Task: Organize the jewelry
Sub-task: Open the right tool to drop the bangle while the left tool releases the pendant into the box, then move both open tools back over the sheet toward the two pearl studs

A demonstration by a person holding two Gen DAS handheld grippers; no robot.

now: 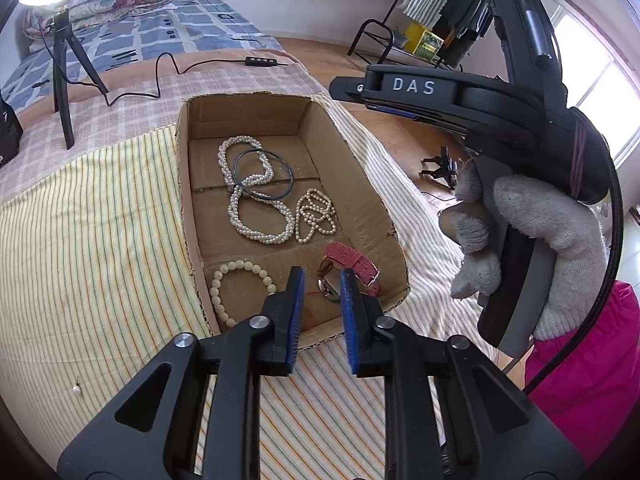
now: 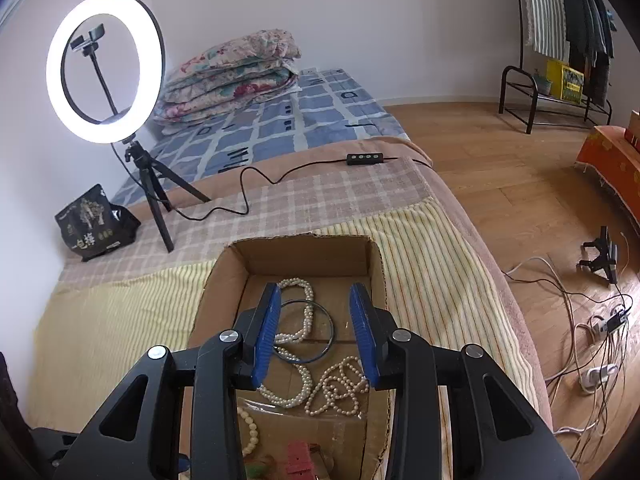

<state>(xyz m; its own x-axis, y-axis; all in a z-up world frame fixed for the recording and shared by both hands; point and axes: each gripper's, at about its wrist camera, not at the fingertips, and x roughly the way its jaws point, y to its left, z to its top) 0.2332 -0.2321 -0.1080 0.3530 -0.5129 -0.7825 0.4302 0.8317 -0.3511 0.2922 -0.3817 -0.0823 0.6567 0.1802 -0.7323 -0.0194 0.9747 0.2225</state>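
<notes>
Two grippers hover above an open cardboard box [image 1: 362,184] resting on a yellow striped cloth [image 1: 96,248] spread over a bed. The left gripper [image 1: 320,280] has its blue-padded jaws parted by a narrow gap with nothing between them, positioned over the near end of the box, directly above a watch with a pink strap [image 1: 352,266]. Just beside the watch lies a cream bead bracelet [image 1: 230,284]. The right gripper [image 2: 316,312] is spread wide and empty, held by a gloved hand [image 1: 560,248], and sits over the middle of the box. Farther in, a long white pearl necklace [image 1: 248,196] lies partly under a dark bangle [image 1: 264,175], with a smaller pearl strand [image 1: 316,214] beside them. A single loose pearl [image 1: 75,389] rests on the cloth, well apart from the box. Beyond the box stands a lit ring light on a tripod [image 2: 106,68], its cable and inline control [image 2: 365,159] trailing across a checked blanket [image 2: 304,200]. Folded quilts [image 2: 236,76] lie at the far end of the bed.
</notes>
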